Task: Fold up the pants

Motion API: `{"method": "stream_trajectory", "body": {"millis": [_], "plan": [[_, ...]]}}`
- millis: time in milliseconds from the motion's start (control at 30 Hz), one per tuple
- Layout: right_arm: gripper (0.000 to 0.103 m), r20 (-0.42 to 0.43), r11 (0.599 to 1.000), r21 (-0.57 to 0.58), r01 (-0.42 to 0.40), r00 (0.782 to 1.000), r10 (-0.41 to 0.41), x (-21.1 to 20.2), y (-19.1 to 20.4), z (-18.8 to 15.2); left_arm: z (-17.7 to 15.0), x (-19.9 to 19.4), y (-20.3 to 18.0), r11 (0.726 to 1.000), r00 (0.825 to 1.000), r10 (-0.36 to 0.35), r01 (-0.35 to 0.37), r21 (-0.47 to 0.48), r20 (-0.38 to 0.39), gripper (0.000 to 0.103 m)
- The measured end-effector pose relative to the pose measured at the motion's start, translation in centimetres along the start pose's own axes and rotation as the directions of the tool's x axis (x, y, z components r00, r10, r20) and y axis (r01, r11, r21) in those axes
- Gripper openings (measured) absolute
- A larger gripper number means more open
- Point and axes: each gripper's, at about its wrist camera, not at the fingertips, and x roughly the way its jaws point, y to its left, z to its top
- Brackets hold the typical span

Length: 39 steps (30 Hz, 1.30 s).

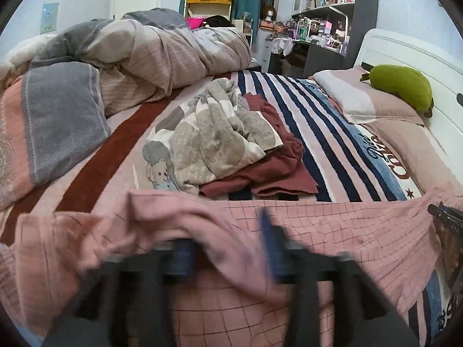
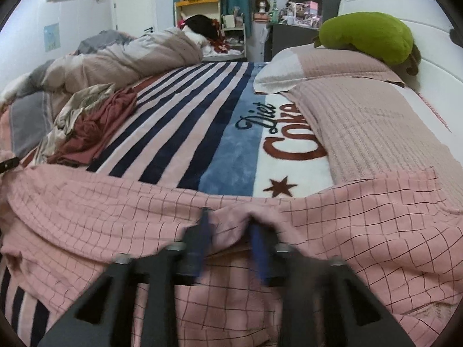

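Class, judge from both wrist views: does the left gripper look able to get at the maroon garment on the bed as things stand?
Probably yes. The left gripper stands open over the pink checked pants, and the maroon garment lies just beyond them with nothing between, though a patterned cloth overlaps its far side.

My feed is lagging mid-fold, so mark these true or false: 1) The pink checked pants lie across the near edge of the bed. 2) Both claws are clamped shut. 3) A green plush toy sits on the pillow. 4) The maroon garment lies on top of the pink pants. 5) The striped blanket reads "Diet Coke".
1) True: the pink checked pants span the near edge.
2) False: the left claw and right claw both stand apart, with pants fabric bunched between the fingers.
3) True: the green plush toy rests on the pillow.
4) False: the maroon garment lies beyond the pants, on the striped blanket.
5) True.
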Motion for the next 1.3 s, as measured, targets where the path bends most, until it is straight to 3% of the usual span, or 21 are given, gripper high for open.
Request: {"method": "stream_trajectory", "body": {"millis": [133,300,400,467,533,667,933,1133,1300], "plan": [[0.050,-0.006,0.998,-0.017,-0.053,0.999,0.053,-1.6,0.7,0.1,0.4,-2.7,0.2,0.999,0.998,-0.045,0.045,0.004,0.041,0.057],[0.056,-0.002,0.990,-0.027,-0.138,0.990,0.138,-4.6,2.3,0.0,0.2,-5.9,0.4,0.996,0.996,-0.080,0.079,0.040,0.047,0.063],[0.056,0.015,0.985,-0.056,-0.166,0.986,0.167,-6.1,3.7,-0.1,0.3,-7.5,0.6,0.998,0.997,-0.043,0.040,0.054,0.068,0.064],[0.056,0.016,0.977,-0.081,-0.197,0.980,0.199,-6.6,4.9,0.0,0.5,-8.9,0.8,0.997,0.995,0.015,-0.023,0.076,0.101,0.075],[0.056,0.017,0.969,-0.100,-0.225,0.973,0.228,-7.0,6.0,-0.1,0.9,-9.9,1.3,0.993,0.992,0.051,-0.063,0.101,0.115,0.077],[0.056,0.001,0.948,-0.143,-0.283,0.958,0.286,-6.6,8.0,-0.2,1.4,-10.3,2.7,0.978,0.988,0.134,-0.144,0.148,0.076,0.077],[0.056,-0.053,0.934,-0.174,-0.311,0.950,0.307,-4.0,10.5,-0.5,2.0,-8.2,6.4,0.955,0.971,0.237,-0.230,0.189,-0.016,0.077],[0.056,-0.082,0.924,-0.200,-0.325,0.946,0.314,-2.1,11.8,-0.1,3.5,-6.3,6.1,0.938,0.976,0.208,-0.181,0.296,-0.062,0.077],[0.056,-0.108,0.917,-0.227,-0.329,0.944,0.312,-1.1,13.2,-0.2,3.9,-3.8,6.2,0.936,0.975,0.180,-0.130,0.328,-0.129,0.074]]}}
